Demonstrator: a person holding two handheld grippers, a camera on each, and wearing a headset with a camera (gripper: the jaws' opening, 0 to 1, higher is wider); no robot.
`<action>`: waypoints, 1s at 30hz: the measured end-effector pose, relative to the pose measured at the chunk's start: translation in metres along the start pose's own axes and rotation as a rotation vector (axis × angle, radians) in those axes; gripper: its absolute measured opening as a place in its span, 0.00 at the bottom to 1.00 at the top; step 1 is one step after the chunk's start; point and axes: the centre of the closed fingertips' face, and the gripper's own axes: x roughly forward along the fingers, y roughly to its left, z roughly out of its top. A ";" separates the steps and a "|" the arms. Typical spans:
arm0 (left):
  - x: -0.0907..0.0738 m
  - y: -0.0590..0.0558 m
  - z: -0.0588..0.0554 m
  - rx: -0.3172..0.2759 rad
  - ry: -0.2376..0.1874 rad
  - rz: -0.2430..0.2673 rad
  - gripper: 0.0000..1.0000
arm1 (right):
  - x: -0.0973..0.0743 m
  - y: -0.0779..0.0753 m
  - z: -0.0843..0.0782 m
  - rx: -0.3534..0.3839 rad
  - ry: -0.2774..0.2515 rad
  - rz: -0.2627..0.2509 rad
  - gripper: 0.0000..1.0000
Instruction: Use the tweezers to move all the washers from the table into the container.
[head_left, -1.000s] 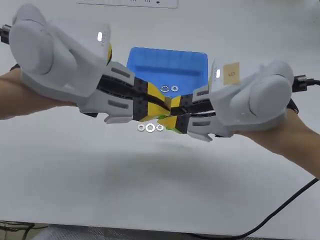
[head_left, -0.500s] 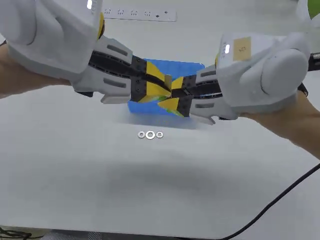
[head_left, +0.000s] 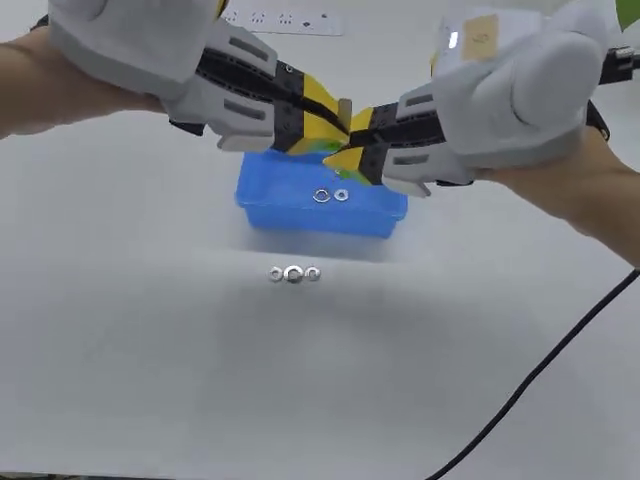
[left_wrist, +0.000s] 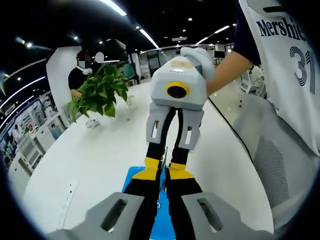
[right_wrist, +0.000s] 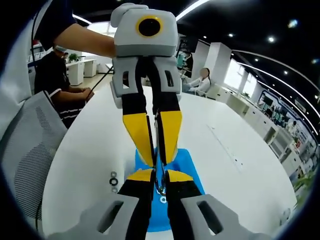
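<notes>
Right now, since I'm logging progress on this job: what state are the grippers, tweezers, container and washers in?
left gripper: shut on the tweezers
right gripper: shut on the tweezers
tweezers: held by both grippers, over the container
container: open, upright
washers in container: two, lying flat
loose washers: three in a row before the container, not yet moved

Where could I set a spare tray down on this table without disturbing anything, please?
The wide bare table nearer than the three washers, left of the cable, is free, as is the stretch left of the blue container. It is crowded over the container, where the left gripper and right gripper meet on the tweezers.
</notes>
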 end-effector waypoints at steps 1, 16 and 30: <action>0.003 0.002 -0.003 -0.003 0.002 -0.003 0.08 | 0.002 -0.001 -0.004 0.002 0.007 0.003 0.09; 0.030 0.012 -0.052 -0.072 0.047 -0.050 0.08 | 0.027 0.003 -0.043 0.064 0.067 0.047 0.09; 0.033 0.004 -0.054 -0.062 0.066 -0.055 0.08 | 0.027 0.007 -0.048 0.088 0.082 0.048 0.13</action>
